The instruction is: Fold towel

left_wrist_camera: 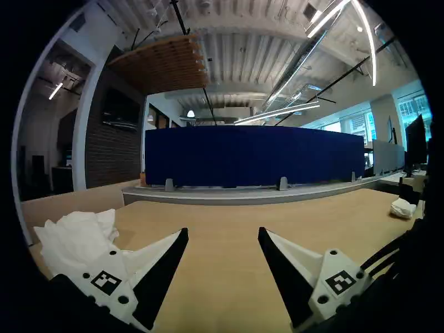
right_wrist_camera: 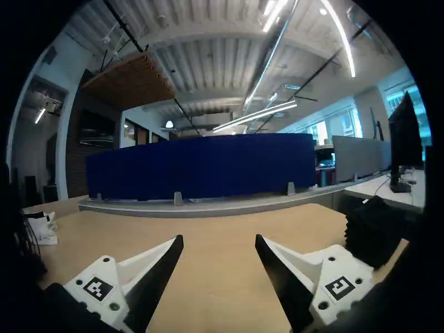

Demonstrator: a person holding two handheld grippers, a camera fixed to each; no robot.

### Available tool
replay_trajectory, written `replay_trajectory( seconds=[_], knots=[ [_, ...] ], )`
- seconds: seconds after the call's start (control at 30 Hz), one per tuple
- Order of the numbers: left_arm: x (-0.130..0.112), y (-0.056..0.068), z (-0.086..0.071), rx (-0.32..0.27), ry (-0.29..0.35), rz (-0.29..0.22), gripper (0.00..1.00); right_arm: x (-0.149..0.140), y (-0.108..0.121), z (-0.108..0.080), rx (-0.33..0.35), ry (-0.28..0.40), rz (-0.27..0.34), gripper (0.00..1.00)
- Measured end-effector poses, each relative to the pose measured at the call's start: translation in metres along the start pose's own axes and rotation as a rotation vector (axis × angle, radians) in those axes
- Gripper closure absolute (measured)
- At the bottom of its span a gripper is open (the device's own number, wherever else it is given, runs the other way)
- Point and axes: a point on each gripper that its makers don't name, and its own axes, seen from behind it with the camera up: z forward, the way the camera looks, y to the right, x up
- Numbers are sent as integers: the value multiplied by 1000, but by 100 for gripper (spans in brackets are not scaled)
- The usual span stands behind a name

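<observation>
A crumpled white towel (left_wrist_camera: 77, 236) lies on the wooden table (left_wrist_camera: 222, 222) at the left of the left gripper view, just beyond and left of my left finger. My left gripper (left_wrist_camera: 222, 234) hovers low over the tabletop, open, with nothing between its fingers. A second, smaller white crumpled cloth (left_wrist_camera: 402, 208) sits far off at the right edge. In the right gripper view my right gripper (right_wrist_camera: 219, 238) is also open and empty above bare table (right_wrist_camera: 222, 227). A small white object (right_wrist_camera: 44, 228) lies at the far left there, too small to identify.
A long blue divider panel (left_wrist_camera: 250, 155) stands along the table's far edge, seen again as the blue panel (right_wrist_camera: 200, 166). A black ribbed object (right_wrist_camera: 374, 233) sits close on the right. A monitor (right_wrist_camera: 405, 139) stands on the neighbouring desk.
</observation>
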Motion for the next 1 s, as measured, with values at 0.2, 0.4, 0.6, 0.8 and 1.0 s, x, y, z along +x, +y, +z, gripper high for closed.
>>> replay_trajectory(
  seconds=[0.2, 0.4, 0.6, 0.8, 1.0],
  knots=[
    [0, 0, 0, 0, 0, 0, 6, -7, 2, 6, -6, -7, 16, 0],
    [0, 0, 0, 0, 0, 0, 6, -10, 13, 11, -29, -17, 11, 0],
    [0, 0, 0, 0, 0, 0, 6, -18, 21, 10, -38, -20, -23, 0],
    [0, 0, 0, 0, 0, 0, 6, -22, 27, 7, -43, -13, -34, 0],
    [0, 0, 1, 0, 0, 0, 6, -20, 27, 3, -35, 5, -45, 0]
  ],
)
